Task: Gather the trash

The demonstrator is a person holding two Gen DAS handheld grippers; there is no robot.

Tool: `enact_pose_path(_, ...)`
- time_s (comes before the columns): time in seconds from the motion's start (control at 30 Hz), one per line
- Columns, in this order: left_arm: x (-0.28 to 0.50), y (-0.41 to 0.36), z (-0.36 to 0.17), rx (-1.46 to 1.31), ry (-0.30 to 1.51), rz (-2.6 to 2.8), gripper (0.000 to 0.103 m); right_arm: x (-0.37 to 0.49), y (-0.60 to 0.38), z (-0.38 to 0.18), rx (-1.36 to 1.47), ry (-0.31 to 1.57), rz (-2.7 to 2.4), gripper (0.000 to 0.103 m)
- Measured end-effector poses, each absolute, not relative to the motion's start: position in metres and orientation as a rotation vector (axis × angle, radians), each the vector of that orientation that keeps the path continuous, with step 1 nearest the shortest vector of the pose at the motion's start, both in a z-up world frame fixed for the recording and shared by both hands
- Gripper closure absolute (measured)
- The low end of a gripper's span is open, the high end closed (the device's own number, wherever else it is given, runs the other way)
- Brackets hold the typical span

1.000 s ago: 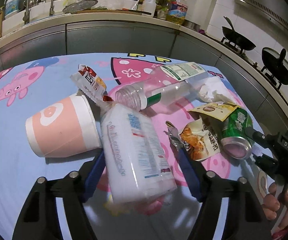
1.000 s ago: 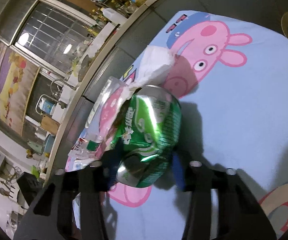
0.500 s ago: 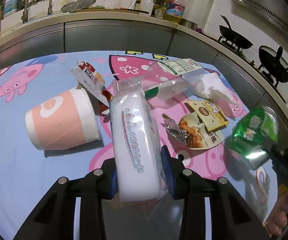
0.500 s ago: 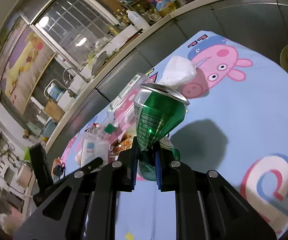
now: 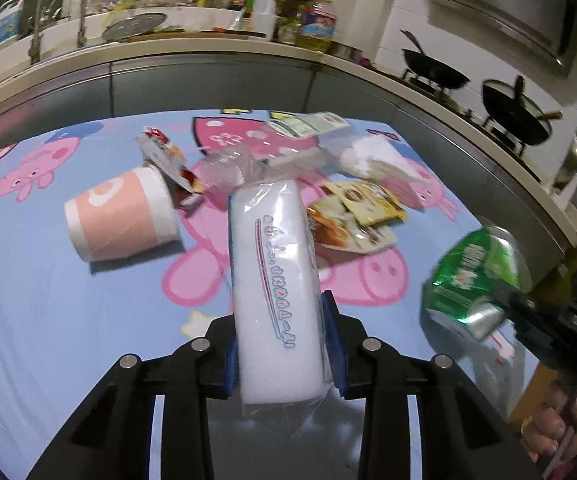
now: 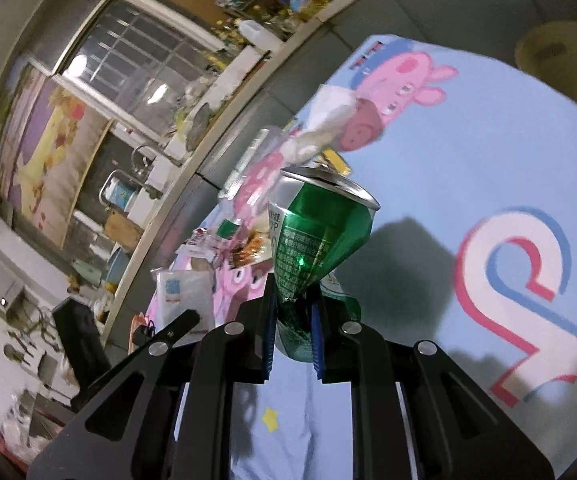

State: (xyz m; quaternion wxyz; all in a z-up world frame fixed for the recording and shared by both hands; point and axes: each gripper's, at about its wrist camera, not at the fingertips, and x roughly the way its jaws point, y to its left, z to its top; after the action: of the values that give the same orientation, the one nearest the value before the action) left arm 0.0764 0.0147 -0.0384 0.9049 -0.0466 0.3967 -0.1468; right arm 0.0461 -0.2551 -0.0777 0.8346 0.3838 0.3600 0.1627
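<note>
My left gripper (image 5: 284, 340) is shut on a white tissue pack in clear wrap (image 5: 274, 280) and holds it above the blue cartoon cloth (image 5: 68, 312). My right gripper (image 6: 293, 328) is shut on a crushed green can (image 6: 312, 236), lifted off the cloth; the can also shows in the left wrist view (image 5: 474, 276) at the right. On the cloth lie a pink paper cup (image 5: 122, 218) on its side, a clear plastic bottle (image 5: 272, 152), a red snack wrapper (image 5: 164, 156), yellow snack packets (image 5: 358, 216) and a crumpled white tissue (image 5: 372, 156).
A steel kitchen counter (image 5: 208, 80) curves behind the table, with a sink (image 5: 48, 36), bottles and two woks on a stove (image 5: 516, 108). A round yellow stool (image 6: 560, 48) stands beyond the cloth's far edge in the right wrist view.
My left gripper closed on the tissue pack and lifted it. My right gripper closed on the green can, crushing it, and raised it off the cloth to the right.
</note>
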Motion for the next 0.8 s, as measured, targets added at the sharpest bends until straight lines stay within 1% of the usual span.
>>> enact_pose_path(0.27,0.076,-0.009,-0.05,-0.044,0.872,-0.317,0.068,0.041,-0.258,-0.083,0.825,0.768,0.322,0.088)
enact_pose_path(0.3,0.077,-0.01,-0.053,-0.039,0.881,-0.313,0.067,0.041,-0.26,-0.084,0.83,0.771,0.317,0.085)
enact_pose_path(0.33,0.077,-0.012,-0.054,-0.034,0.886,-0.303,0.062,0.041,-0.261,-0.086,0.832,0.774,0.312,0.085)
enact_pose_path(0.37,0.078,-0.012,-0.055,-0.034,0.886,-0.295,0.049,0.041,-0.263,-0.087,0.84,0.776,0.307,0.084)
enact_pose_path(0.4,0.077,-0.012,-0.055,-0.036,0.882,-0.288,0.046,0.041,-0.265,-0.088,0.844,0.777,0.304,0.084)
enact_pose_path(0.57,0.079,-0.012,-0.053,-0.024,0.877,-0.276,0.044,0.04,-0.266,-0.09,0.842,0.777,0.295,0.082)
enact_pose_path(0.67,0.081,-0.014,-0.054,-0.016,0.88,-0.268,0.044,0.038,-0.265,-0.092,0.839,0.781,0.285,0.079)
enact_pose_path(0.73,0.081,-0.015,-0.054,-0.012,0.882,-0.26,0.037,0.038,-0.265,-0.095,0.843,0.784,0.279,0.076)
enact_pose_path(0.8,0.082,-0.016,-0.055,-0.006,0.88,-0.252,0.035,0.036,-0.266,-0.096,0.843,0.785,0.271,0.073)
